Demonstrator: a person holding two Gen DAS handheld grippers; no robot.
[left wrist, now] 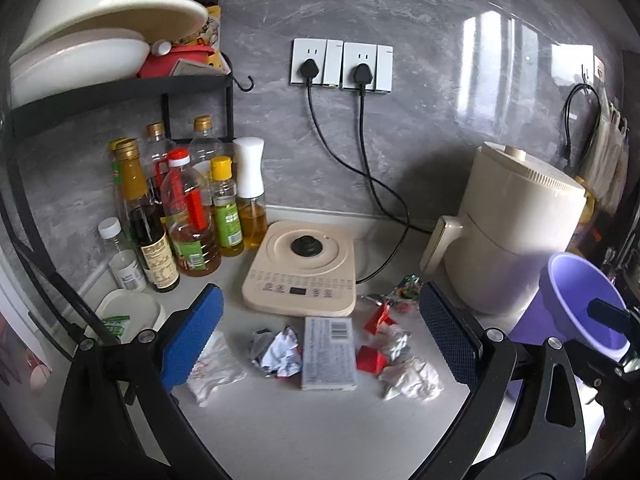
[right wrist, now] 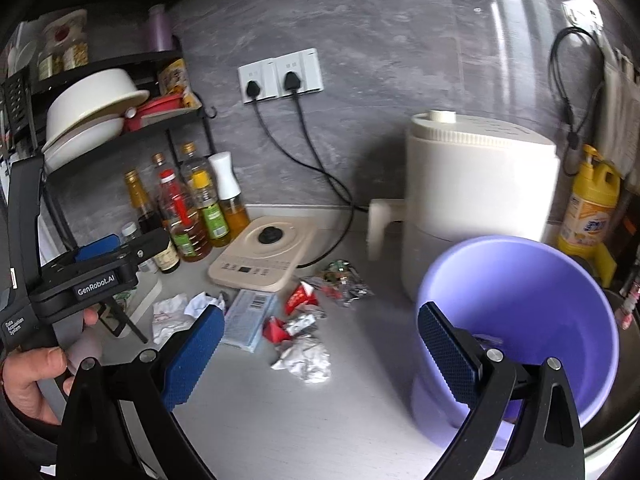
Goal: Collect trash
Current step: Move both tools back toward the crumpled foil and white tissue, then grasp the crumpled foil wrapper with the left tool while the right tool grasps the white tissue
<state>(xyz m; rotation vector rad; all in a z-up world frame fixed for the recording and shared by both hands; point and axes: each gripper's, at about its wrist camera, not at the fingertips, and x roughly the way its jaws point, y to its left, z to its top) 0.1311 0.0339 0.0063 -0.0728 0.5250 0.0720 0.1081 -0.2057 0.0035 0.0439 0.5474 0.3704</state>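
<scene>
Trash lies on the white counter: a flat grey packet with a barcode, crumpled white paper, a red wrapper, a crumpled foil wrapper, a white bag and a shiny snack wrapper. A purple bucket stands at the right. My left gripper is open above the trash and empty. My right gripper is open and empty, its right finger over the bucket's rim.
A cream induction plate sits behind the trash, with plugged cords. Several oil and sauce bottles stand at the left under a black rack of bowls. A cream appliance stands at the right.
</scene>
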